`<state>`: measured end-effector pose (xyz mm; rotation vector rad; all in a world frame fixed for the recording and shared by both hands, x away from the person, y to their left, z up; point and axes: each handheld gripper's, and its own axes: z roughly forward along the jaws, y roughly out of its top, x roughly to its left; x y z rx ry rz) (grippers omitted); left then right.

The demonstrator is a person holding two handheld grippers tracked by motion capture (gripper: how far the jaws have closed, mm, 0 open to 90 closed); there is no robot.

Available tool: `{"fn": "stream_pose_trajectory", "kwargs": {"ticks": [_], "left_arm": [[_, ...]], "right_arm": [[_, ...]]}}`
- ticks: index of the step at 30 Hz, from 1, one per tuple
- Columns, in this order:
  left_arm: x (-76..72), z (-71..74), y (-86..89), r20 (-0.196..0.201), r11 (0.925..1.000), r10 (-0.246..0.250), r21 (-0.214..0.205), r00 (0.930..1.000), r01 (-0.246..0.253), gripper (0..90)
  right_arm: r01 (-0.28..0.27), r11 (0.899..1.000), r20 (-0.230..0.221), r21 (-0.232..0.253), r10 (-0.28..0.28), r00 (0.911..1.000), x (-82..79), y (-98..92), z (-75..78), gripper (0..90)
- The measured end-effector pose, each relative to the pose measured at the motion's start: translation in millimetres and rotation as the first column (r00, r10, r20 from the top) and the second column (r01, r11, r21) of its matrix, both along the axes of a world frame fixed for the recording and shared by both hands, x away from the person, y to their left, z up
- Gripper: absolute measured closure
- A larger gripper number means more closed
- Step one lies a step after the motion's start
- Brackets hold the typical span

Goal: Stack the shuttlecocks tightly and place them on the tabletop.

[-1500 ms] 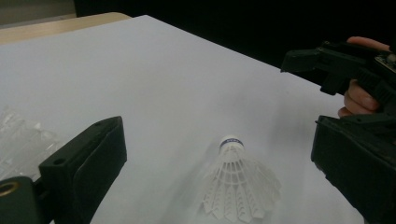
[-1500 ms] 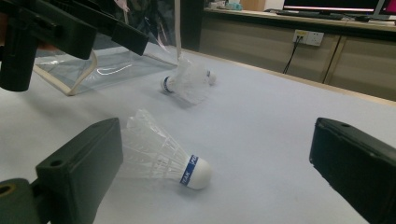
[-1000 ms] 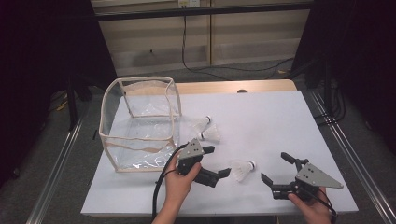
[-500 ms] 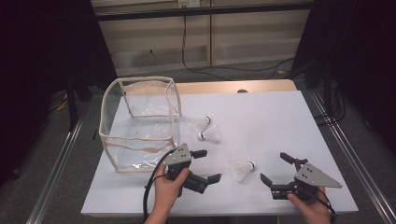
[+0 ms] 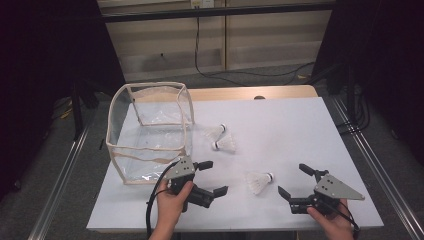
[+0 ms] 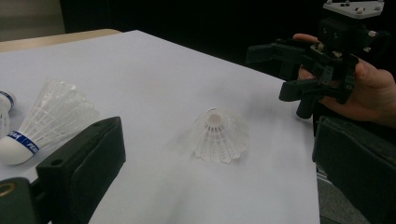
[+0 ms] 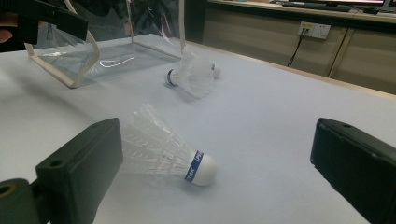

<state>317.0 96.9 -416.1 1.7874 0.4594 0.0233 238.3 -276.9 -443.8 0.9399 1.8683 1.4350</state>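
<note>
Both grippers empty, jaws wide, near shuttlecock (image 5: 258,181) loose on the tabletop (image 5: 300,130).
Left gripper (image 5: 210,178) and right gripper (image 5: 295,181) flanked it without touching (it lay on its side, cork toward the right one); two more shuttlecocks (image 5: 223,139) sat just beside the clear bag (image 5: 150,135).

Table (image 5: 280,125) evenly and brightly lit from above; surroundings dark. Shadows soft and faint. Glare on the bag (image 5: 150,132). Near jaws in both gripper views blurred; the high view is sharp.
</note>
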Motion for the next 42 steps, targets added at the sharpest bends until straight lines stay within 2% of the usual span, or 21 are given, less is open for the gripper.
{"fn": "stream_pose_trajectory", "kwargs": {"ticks": [6, 10, 15, 18, 23, 29, 31, 42], "left_arm": [[-1.2, 0.0, 7.7, 0.005, 1.0000, 0.003, 0.004, 1.0000, -0.003, 2.7], [0.0, -0.1, 12.9, 0.007, 0.9998, 0.014, -0.011, 0.9999, -0.014, 2.7], [1.5, -0.2, 17.8, 0.011, 0.9999, 0.013, -0.003, 0.9999, -0.013, 2.7], [2.2, -0.2, 20.1, 0.006, 0.9996, 0.015, -0.023, 0.9999, -0.015, 2.7], [2.5, 0.9, 26.2, 0.023, 0.9998, 0.012, -0.013, 0.9997, -0.012, 2.7], [2.7, 0.6, 36.8, 0.013, 0.9995, 0.026, -0.019, 0.9996, -0.026, 2.7], [3.0, 0.9, 39.7, 0.022, 0.9995, 0.031, -0.012, 0.9993, -0.031, 2.6], [3.3, 1.2, 53.7, 0.031, 0.9980, 0.056, -0.029, 0.9979, -0.056, 2.7]], "right_arm": [[-0.002, 1.000, -0.003, -0.007, 0.002, 1.0000, -1.1, 0.1, 0.0, 1.8], [-0.001, 1.000, -0.004, -0.003, 0.001, 1.0000, -1.2, -1.0, -0.1, 1.7], [0.007, 1.000, -0.009, 0.001, -0.007, 0.9999, -0.2, -2.9, -1.1, 1.6], [0.009, 1.000, -0.014, 0.003, -0.009, 0.9999, 0.3, -4.1, -1.3, 1.5], [0.021, 1.000, -0.016, 0.005, -0.021, 0.9997, 1.3, -5.1, -0.6, 1.5], [0.023, 1.000, -0.021, 0.007, -0.023, 0.9995, 0.8, -5.7, -1.2, 1.5], [0.024, 1.000, -0.021, 0.009, -0.024, 0.9995, 1.1, -5.8, -1.1, 1.5], [0.023, 1.000, -0.022, 0.007, -0.023, 0.9995, 1.6, -3.6, -0.3, 1.6]]}}
